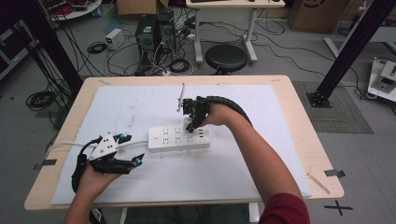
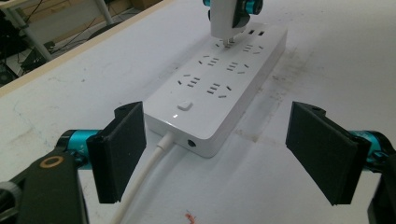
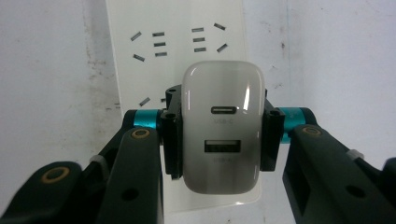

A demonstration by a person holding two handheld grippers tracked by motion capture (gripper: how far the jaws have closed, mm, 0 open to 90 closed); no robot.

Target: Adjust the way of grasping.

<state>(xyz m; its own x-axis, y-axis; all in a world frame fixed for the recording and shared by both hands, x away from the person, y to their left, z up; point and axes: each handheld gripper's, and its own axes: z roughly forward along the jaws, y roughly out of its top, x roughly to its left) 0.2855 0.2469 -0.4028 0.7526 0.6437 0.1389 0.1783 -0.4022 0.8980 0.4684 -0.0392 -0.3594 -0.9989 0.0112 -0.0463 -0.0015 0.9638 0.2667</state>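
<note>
The right hand-held gripper (image 1: pixel 194 122) is over the far end of the white power strip (image 1: pixel 179 138), which lies near the middle of the white sheet (image 1: pixel 140 105) covering the worktop (image 1: pixel 299 121). Its jaws are clamped on the two sides of a white charger (image 3: pixel 222 126), and the right gripper view looks straight at the charger's face with its two ports, one oval above one rectangular. From the left gripper view the charger (image 2: pixel 227 21) stands upright with its prongs down at a socket near the strip's far end; how deep they sit cannot be told.

The left hand-held gripper (image 1: pixel 135 161) hangs just short of the strip's near end, jaws spread wide with nothing between them. Its own view looks along the power strip (image 2: pixel 219 79), past the switch (image 2: pixel 185 106) and the white cord (image 2: pixel 144 177) running out of the near end between the pads (image 2: pixel 122 149).
</note>
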